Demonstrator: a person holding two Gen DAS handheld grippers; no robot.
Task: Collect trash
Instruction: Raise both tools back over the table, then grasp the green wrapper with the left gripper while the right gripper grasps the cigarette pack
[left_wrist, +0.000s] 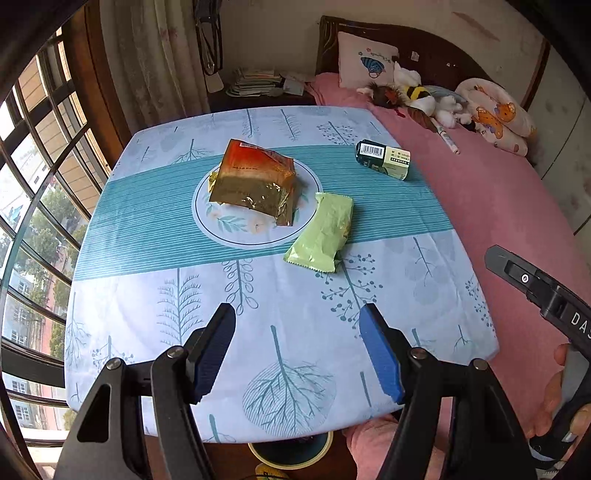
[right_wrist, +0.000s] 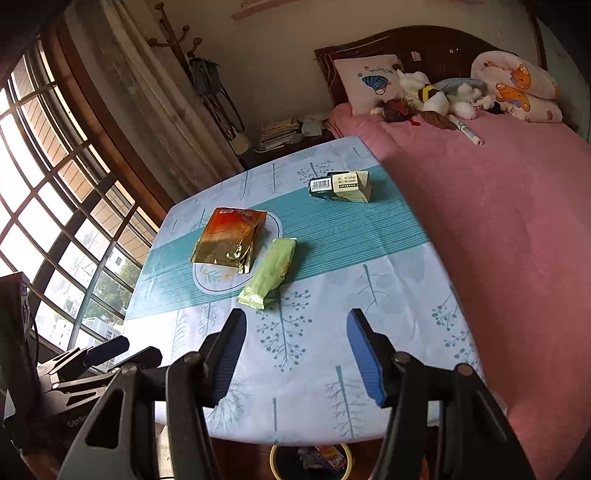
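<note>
- Blue-and-white leaf-print cloth covers the counter, and it hangs over the near edge; a hand-held gripper dragging low across it could, I judge, ruck the cloth and shift every piece of trash on it.
- Dark round waste bin with a pale rim sits on the floor under the near edge of the counter, already holding some wrappers; because it is half hidden by the overhang, a drop made without looking could miss it.
- Shiny orange-and-gold foil snack bag lies on a white round plate with a blue rim in the middle of the counter; its slick, crumpled film could slip from the pads, or the plate could slide along with it.
- Pale green crinkled wrapper rests just beside the plate, one end touching its rim; a pinch on a loose corner may tear it or lose it.
- Green-and-cream cardboard carton with a barcode lies near the counter's far right edge beside the pink bed; a nudge there could tip it off.
- Left hand-held gripper hangs released and empty over the near cloth.
- Right hand-held gripper is likewise released and empty; the two are close enough to collide if both reach for the same piece.
</note>
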